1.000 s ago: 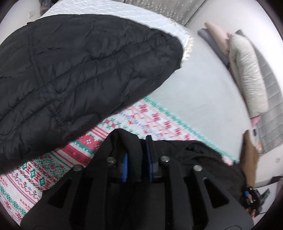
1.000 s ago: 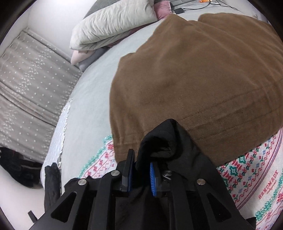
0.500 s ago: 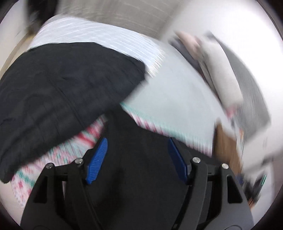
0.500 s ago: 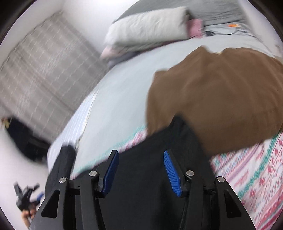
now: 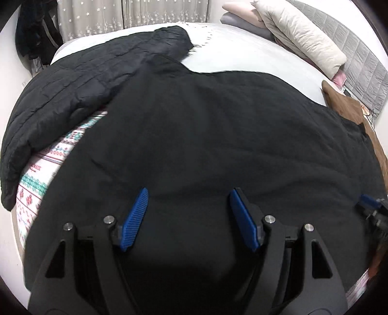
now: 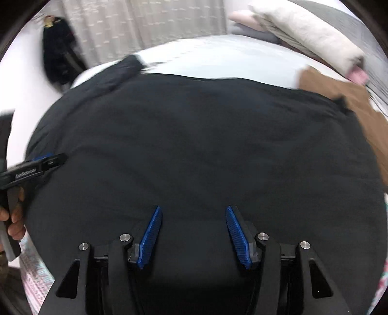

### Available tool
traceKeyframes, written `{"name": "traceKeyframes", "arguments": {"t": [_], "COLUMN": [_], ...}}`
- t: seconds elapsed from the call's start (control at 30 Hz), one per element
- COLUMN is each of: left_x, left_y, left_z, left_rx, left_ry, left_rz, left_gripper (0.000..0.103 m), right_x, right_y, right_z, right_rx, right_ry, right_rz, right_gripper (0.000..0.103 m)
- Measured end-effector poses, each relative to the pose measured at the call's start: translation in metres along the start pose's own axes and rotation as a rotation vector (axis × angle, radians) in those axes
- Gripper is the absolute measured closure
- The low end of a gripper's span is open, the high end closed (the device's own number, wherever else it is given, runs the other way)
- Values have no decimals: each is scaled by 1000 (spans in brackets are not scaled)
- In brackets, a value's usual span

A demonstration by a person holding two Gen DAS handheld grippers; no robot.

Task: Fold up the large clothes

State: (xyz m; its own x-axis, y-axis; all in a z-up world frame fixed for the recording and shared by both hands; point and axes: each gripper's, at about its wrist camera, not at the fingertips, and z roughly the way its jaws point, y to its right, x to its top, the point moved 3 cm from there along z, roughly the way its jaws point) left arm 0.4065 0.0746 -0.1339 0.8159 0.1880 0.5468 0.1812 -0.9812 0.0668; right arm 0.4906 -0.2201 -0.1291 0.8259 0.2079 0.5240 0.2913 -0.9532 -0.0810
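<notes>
Lying spread out flat across the bed, a large black garment (image 5: 218,145), filling most of both wrist views and covering the patterned knit blanket (image 5: 36,184) underneath. Overlapping at its left edge a black quilted jacket (image 5: 72,92), and at its right edge a brown garment (image 5: 346,106). Hovering above the black fabric, the left gripper (image 5: 189,218), blue pads (image 5: 134,218) spread wide apart and holding nothing. Hanging likewise over the cloth, the right gripper (image 6: 192,235), jaws wide apart and empty. Resting further back on the grey sheet (image 5: 242,55), cream folded bedding (image 5: 303,38) against the quilted headboard (image 5: 359,65). Hanging behind, patterned curtains (image 5: 133,12) and dark clothing (image 5: 36,31).
</notes>
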Motion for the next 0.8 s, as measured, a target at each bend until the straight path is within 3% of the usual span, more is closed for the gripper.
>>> {"name": "traceKeyframes", "arguments": {"t": [0.1,0.2,0.3,0.33,0.4,0.5,0.63,0.77,0.8], "left_x": [-1,0,0,-1,-7,-33,-75,-101,-105], "left_y": [-17,-40,-66,-69,-57,-12,35,37,28], "left_z": [-12,-14,-42,-61,-93,-131,-133,-99,-80], "left_rx": [17,74,88,56,-23,-35,-61,-5,16], "left_ry": [19,11,14,32,82,112,45,-23,-84], "left_rz": [-14,-43,-165,-216,-216,-83,53,83,61], "left_gripper": [32,32,37,37,36,32,31,31,31], "right_x": [-4,-21,-34,-36,-45,-47,-59,-73,-77], "right_y": [48,100,131,134,134,106,32,-17,-24], "right_z": [-12,-24,-47,-56,-79,-104,-114,-103,-92], "right_rx": [-135,-156,-286,-314,-317,-174,31,-12,-43], "right_ry": [15,13,12,15,28,65,34,-11,-48], "right_rz": [54,160,231,252,294,325,315,193,145], "right_gripper": [46,46,46,46,46,45,44,41,41]}}
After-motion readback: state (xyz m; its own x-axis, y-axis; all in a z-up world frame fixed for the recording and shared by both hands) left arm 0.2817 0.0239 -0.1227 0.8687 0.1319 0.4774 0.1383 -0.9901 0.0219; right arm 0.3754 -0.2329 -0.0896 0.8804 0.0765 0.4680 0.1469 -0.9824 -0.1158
